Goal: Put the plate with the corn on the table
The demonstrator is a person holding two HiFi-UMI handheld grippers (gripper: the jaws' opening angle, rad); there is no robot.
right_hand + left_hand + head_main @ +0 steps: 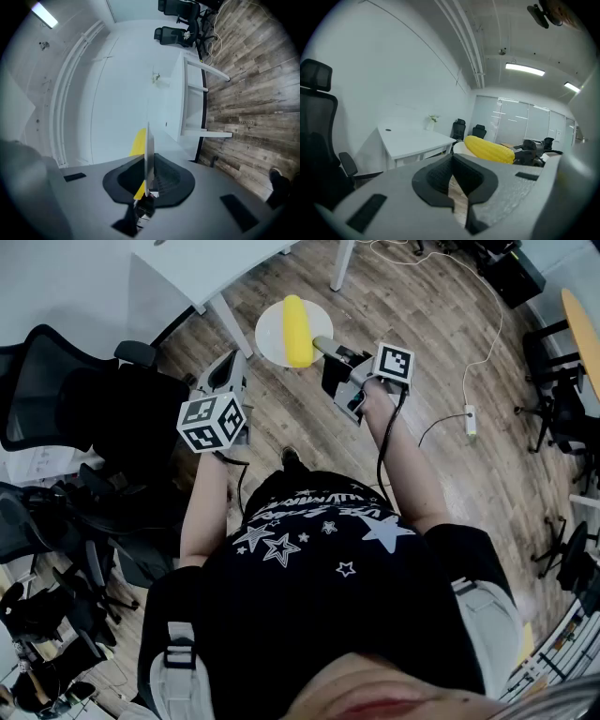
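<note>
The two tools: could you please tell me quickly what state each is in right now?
Left tool: closed, empty.
Right tool: closed on the plate rim, corn on it.

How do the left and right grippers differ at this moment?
The right gripper pinches the rim of the plate; the left gripper is shut on nothing. The right gripper carries the corn; the left gripper hangs apart from the plate. Both are above the wooden floor.

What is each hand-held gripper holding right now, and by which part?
The right hand-held gripper clamps the round white plate by its rim, a yellow corn cob on it. The left hand-held gripper holds nothing.
</note>
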